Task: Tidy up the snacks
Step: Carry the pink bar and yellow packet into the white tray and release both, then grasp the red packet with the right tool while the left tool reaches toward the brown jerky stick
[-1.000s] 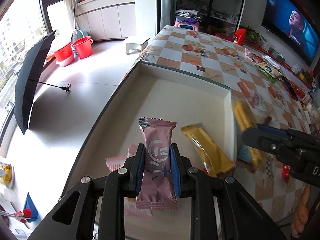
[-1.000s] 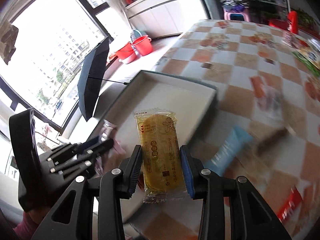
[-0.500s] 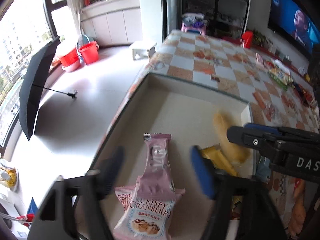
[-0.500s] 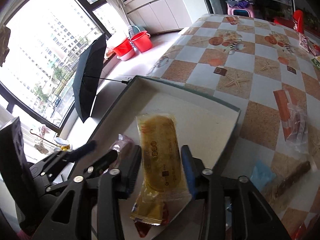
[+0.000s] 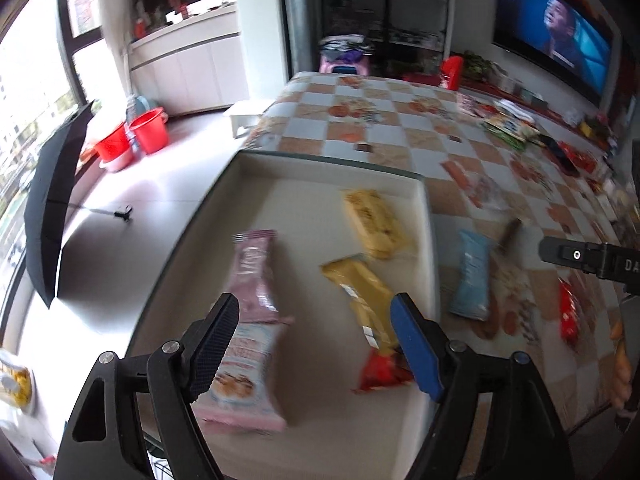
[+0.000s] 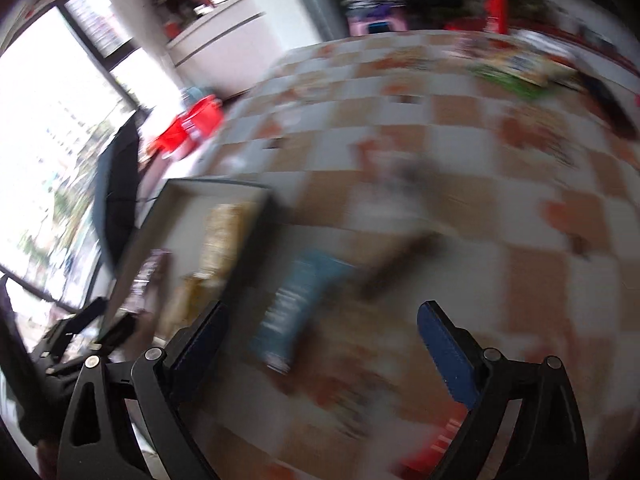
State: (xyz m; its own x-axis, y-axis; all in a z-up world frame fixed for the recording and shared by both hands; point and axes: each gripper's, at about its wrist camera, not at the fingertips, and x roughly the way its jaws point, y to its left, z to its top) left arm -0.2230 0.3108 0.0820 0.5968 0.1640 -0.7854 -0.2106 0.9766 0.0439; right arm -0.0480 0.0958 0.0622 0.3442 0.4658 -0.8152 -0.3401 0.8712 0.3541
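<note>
Dropped both snacks since a second ago: pink packet (image 5: 250,280) and yellow biscuit pack (image 5: 374,222) now inside tray (image 5: 320,162). Left gripper (image 5: 314,344) spread wide, empty, over tray's near end. Right gripper (image 6: 320,350) spread wide, empty, above blue packet (image 6: 298,304) just right of tray; view blurred.

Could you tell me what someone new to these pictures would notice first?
The shallow white tray at the table's edge, holding a pink snack pack on its left side and yellow packs towards its right wall. The open left claw hangs over it; a blue packet lies outside on the checkered tablecloth.
</note>
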